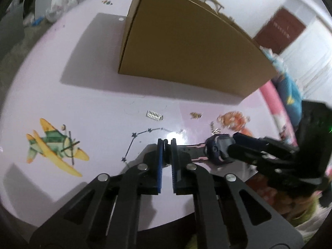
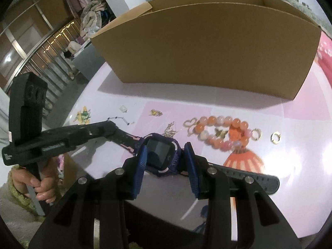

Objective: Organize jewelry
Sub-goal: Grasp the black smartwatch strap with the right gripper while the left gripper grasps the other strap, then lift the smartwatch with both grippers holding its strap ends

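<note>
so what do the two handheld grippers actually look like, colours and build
Both are matte black plastic. The left gripper and the right gripper each have slotted black linkage arms joined by round silver pivot pins, ending in jaws faced with ribbed blue pads. In the right wrist view the left gripper shows a tall black block on top, a small white marking on its body, and a grey handle below.

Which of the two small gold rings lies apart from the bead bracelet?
The gold ring farthest right lies alone on the table; the other ring touches the orange bead bracelet.
</note>
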A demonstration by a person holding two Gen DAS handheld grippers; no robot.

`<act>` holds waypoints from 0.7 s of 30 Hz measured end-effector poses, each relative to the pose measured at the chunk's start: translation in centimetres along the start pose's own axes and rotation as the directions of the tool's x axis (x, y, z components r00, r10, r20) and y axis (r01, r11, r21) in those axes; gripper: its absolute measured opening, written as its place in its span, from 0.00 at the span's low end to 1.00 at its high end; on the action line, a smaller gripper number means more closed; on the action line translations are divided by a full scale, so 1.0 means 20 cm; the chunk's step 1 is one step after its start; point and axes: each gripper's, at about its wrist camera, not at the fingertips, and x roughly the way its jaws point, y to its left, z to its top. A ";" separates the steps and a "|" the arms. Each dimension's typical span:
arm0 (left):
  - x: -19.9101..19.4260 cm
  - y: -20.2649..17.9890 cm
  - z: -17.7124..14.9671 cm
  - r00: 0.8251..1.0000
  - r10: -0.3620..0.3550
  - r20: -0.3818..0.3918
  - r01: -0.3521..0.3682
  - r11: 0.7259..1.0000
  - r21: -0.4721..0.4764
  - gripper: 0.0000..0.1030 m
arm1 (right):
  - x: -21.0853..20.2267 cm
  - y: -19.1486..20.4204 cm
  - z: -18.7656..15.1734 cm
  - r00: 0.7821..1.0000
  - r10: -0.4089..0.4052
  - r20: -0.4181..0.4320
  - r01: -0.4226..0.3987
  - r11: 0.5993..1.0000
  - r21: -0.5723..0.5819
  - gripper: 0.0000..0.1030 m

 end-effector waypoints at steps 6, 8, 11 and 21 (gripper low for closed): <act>-0.02 -0.08 -0.04 0.996 0.090 -0.002 -0.090 0.991 0.096 0.06 | -0.13 -0.07 -0.05 0.998 -0.052 0.025 0.050 0.998 0.049 0.36; -0.02 -0.08 -0.04 0.995 0.096 -0.003 -0.095 0.990 0.101 0.06 | -0.20 -0.15 -0.07 0.995 -0.087 0.040 0.083 0.992 0.096 0.36; -0.01 -0.09 -0.04 0.995 0.098 -0.003 -0.097 0.990 0.106 0.06 | -0.28 -0.26 -0.10 0.989 -0.139 0.044 0.130 0.977 0.170 0.36; -0.04 -0.07 -0.05 0.994 0.109 0.001 -0.109 0.988 0.113 0.07 | -0.21 -0.42 -0.14 0.992 -0.125 0.015 0.115 0.945 0.307 0.36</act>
